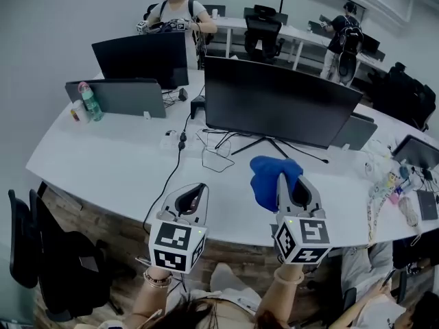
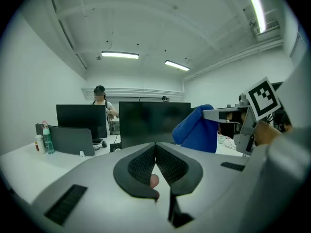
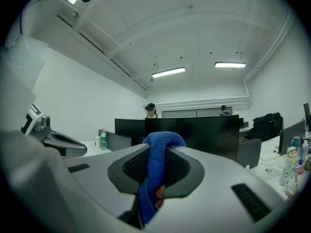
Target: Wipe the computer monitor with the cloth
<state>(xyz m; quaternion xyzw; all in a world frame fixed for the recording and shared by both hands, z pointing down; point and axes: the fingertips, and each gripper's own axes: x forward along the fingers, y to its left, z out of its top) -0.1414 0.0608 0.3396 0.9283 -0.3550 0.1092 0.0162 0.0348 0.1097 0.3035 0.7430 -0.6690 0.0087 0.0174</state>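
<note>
As the right gripper view shows, we hold the right tongs [image 3: 162, 148] closed on the blue cloth [image 3: 154, 176]. A fold of the cloth is pinched between the two jaws. It rises over their tips in a rounded hump and hangs down behind them toward the handle.

From the head view, we note the following positions, all given relative to the computer monitor [image 1: 281, 105]:

1. The bulk of the cloth bunches at the tips of the right tongs and to their left side. It is held above the counter [image 1: 110, 163], in front of the monitor and below the lower edge of its screen. A strip of bare counter shows between cloth and screen, so the two are apart.
2. We hold the left tongs [image 1: 197, 188] in front of the monitor's left end, beside the right tongs and apart from them. In the left gripper view the jaws meet tip to tip with nothing between them.
3. The monitor stands upright on a thin-legged stand [image 1: 257, 144]. Its screen is dark.
4. Loose cables [image 1: 214, 151] lie on the counter at the foot of the stand, toward the monitor's left end.
5. A second monitor [image 1: 140, 59], also dark, stands behind and to the left of the monitor.
6. A bottle [image 1: 89, 101] with a pink cap stands well to the left of the monitor.
7. A person [image 1: 180, 9] stands beyond the counter, behind the monitor's left end.
</note>
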